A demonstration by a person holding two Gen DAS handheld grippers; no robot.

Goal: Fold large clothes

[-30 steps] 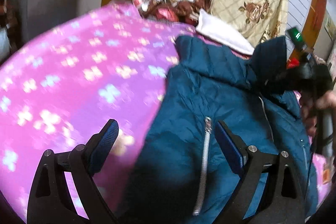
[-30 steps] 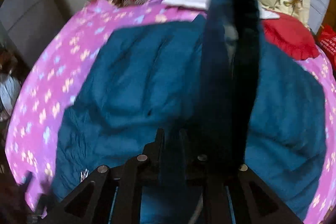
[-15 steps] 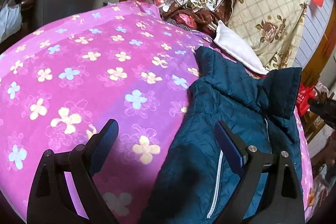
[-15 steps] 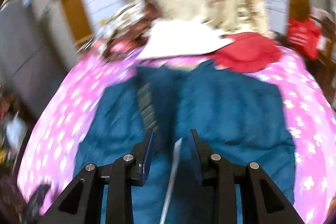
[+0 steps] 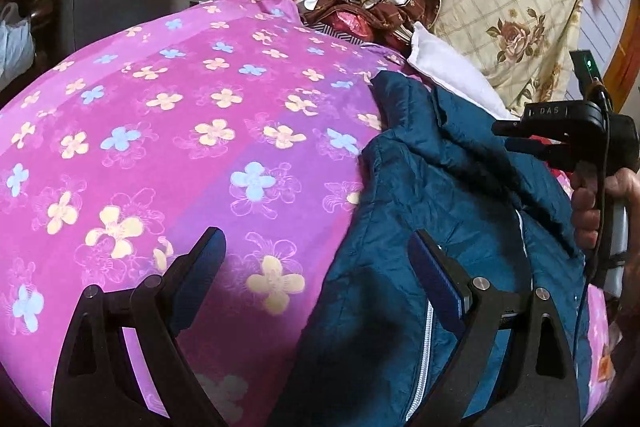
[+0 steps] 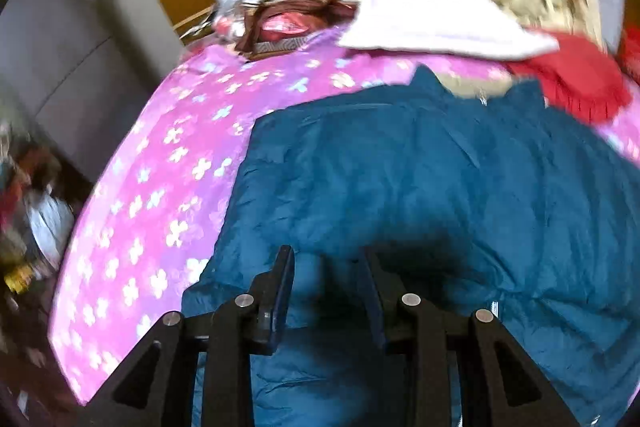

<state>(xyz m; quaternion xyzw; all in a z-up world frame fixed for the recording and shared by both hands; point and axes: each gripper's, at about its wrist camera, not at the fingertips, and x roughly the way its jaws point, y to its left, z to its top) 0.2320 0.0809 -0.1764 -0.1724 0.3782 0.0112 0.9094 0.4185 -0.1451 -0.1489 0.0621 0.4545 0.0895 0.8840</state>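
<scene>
A teal quilted jacket (image 5: 440, 195) lies spread on a pink flowered bedsheet (image 5: 180, 131), its white zipper (image 5: 424, 347) running down near my right finger. My left gripper (image 5: 316, 239) hovers wide open over the jacket's left edge, with nothing between its jaws. In the right wrist view the jacket (image 6: 400, 167) fills the middle, a folded part lying across it. My right gripper (image 6: 327, 259) stands just above the cloth, jaws partly apart and gripping nothing. A hand (image 5: 588, 215) holds that gripper's handle at the right of the left wrist view.
A white pillow (image 5: 448, 67) and a floral checked quilt (image 5: 512, 7) are piled at the head of the bed, with a red cloth (image 6: 568, 79) beside the jacket's collar. Cluttered bags and wrappers (image 5: 344, 15) sit at the far corner. Grey cabinets (image 6: 80, 39) stand left of the bed.
My right gripper was shut on a raised strip of the jacket; it has let go, its jaws stand apart and the strip lies on the jacket. The left gripper stayed wide open.
</scene>
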